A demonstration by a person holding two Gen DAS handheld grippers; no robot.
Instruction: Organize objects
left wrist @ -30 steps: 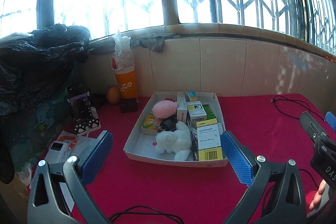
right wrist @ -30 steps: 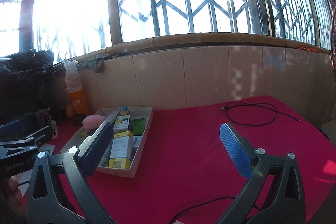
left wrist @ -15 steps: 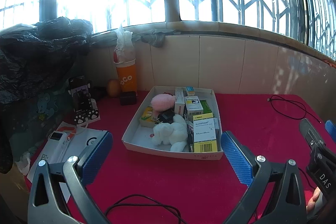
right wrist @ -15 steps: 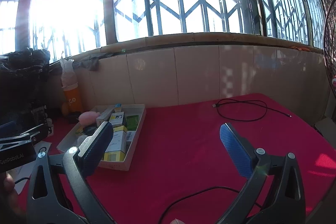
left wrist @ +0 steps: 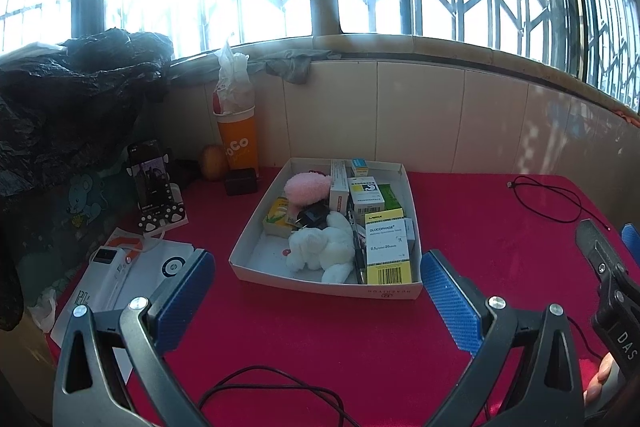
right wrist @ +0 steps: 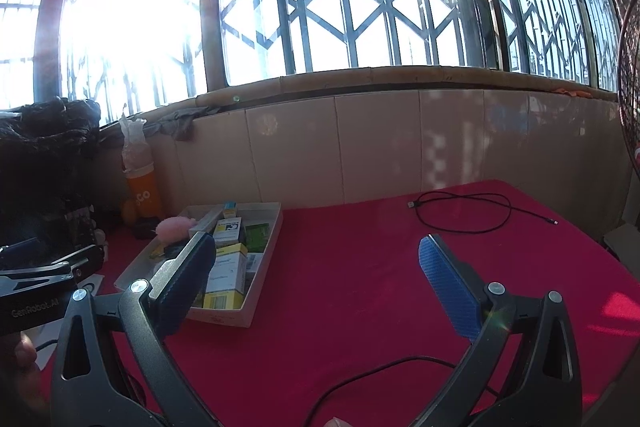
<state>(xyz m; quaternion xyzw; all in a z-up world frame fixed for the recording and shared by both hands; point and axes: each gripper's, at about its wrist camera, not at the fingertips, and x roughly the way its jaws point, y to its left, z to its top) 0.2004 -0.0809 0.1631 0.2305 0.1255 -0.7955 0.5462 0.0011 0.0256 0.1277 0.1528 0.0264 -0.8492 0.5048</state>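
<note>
Overhead, nothing is gripped: the left gripper [left wrist: 318, 295] is held above the red tablecloth [left wrist: 480, 227] with its blue-padded jaws spread wide and empty, and the right gripper [right wrist: 312, 279] is likewise held wide apart with nothing between its pads. Ahead of the left gripper a shallow white box [left wrist: 256, 227] is seen on the cloth, filled with the things being sorted: a pink fluffy toy [left wrist: 308, 187], a white plush toy [left wrist: 320, 247], a yellow-and-white medicine carton [left wrist: 388, 247] lying flat at the near right corner, further small cartons behind it, a dark pen [left wrist: 358, 251] laid alongside the carton, and a small black item between the two toys. Nothing is placed between the left gripper and the box except bare cloth and a loop of black cable [left wrist: 272, 391] at the near edge. To the left of the box an orange cup [left wrist: 238, 145] stuffed with a plastic bag is stood against the tiled wall, with a small round fruit and a black cube beside it, a phone on a stand [left wrist: 154, 187], and a white packet [left wrist: 132, 279] near the table edge. From the right wrist view the box [right wrist: 264, 267] is partly covered by that gripper's left finger, and a second black cable [right wrist: 464, 211] is coiled well apart on the far right of the cloth.
</note>
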